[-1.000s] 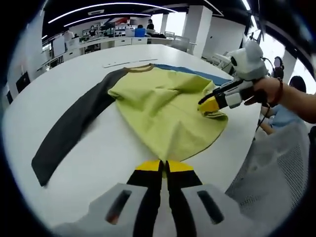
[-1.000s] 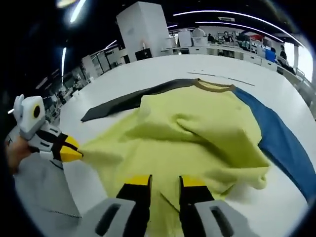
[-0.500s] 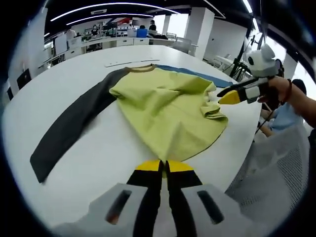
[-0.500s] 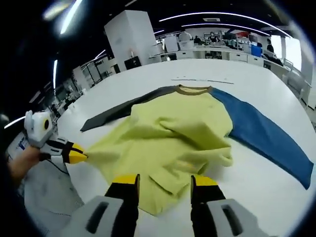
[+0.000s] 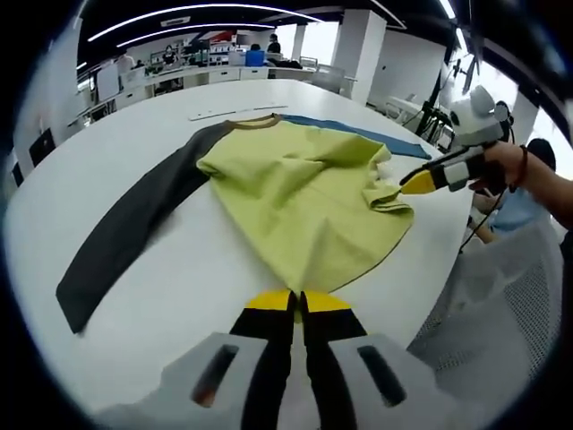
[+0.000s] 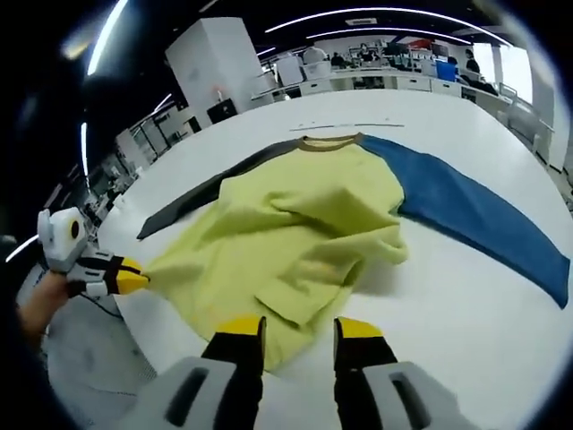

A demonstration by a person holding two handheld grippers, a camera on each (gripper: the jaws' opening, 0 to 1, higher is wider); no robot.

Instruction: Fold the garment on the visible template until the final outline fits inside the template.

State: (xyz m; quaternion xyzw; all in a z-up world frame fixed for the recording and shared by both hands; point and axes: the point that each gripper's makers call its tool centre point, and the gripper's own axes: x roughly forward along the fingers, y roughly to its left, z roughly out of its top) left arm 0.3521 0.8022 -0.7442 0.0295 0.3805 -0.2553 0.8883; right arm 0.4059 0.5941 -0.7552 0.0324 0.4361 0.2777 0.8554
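Garment (image 5: 304, 202) lies mid-table on the white table (image 5: 179, 287): yellow-green body rumpled and partly bunched, brown collar (image 5: 253, 123) at 12 o'clock in the left gripper view. Dark grey sleeve (image 5: 125, 233) runs flat toward 8 o'clock; blue sleeve (image 6: 474, 219) stretches out flat toward 3 o'clock in the right gripper view. Hem corner nearest the table edge is doubled over itself. Can't make out a template outline on the table.

Left gripper (image 5: 300, 305): yellow-tipped jaws pressed together at 6 o'clock, right at the garment's near hem edge; looks pinched on the fabric. In the right gripper view it sits at 9 o'clock, tips on the stretched corner of the hem, a hand (image 6: 40, 309) behind it.

Right gripper (image 6: 300, 333): jaws parted with a clear gap, nothing between them, just short of the folded hem. In the left gripper view it's at 2 o'clock, yellow tip touching the bunched side edge.

Thin pale strip (image 5: 237, 112) lies on the table beyond the collar. Office desks (image 5: 179, 72) and people far back.
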